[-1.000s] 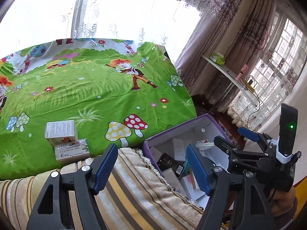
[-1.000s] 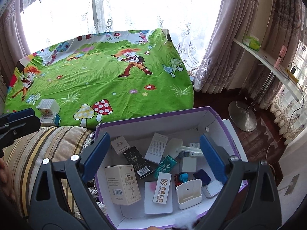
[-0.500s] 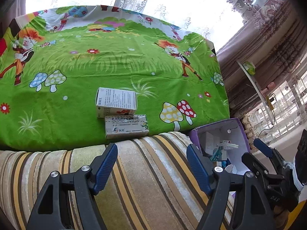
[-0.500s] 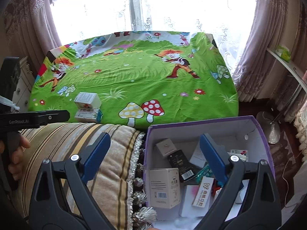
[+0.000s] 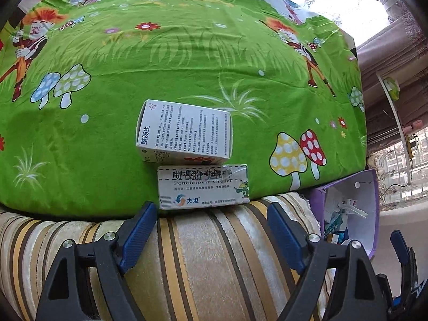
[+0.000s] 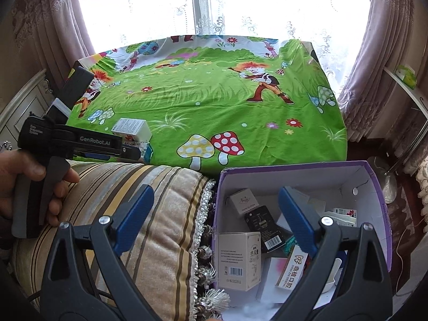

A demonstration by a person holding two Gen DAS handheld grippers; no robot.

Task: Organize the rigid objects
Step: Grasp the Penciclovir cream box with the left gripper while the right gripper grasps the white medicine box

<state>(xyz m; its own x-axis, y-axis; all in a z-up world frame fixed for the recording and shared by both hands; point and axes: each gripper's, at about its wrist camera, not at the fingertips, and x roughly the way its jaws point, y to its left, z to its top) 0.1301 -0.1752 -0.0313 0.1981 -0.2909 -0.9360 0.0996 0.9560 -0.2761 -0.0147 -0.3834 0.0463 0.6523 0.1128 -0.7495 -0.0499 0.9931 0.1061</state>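
Observation:
Two medicine boxes lie on the green cartoon sheet [image 5: 187,61]: a white box [image 5: 184,131] behind a flat Penciclovir cream box [image 5: 203,190]. My left gripper [image 5: 211,214] is open and empty, just in front of the cream box, over a striped cushion [image 5: 214,267]. In the right wrist view the white box [image 6: 132,129] shows beyond the left gripper's fingers [image 6: 131,151]. My right gripper [image 6: 214,206] is open and empty, over the left edge of a purple box [image 6: 374,176] with several small cartons, among them a white carton [image 6: 239,260] and a black one [image 6: 263,227].
The purple box also shows at the right in the left wrist view [image 5: 371,214]. A tasselled cushion edge [image 6: 206,240] runs beside it. Curtains [image 6: 374,53] and a shelf [image 6: 406,83] stand at the right, floor beyond the bed's edge.
My left gripper has swung left and closed in on the two boxes on the sheet. The right gripper has drifted left, so the purple box sits further right in its view.

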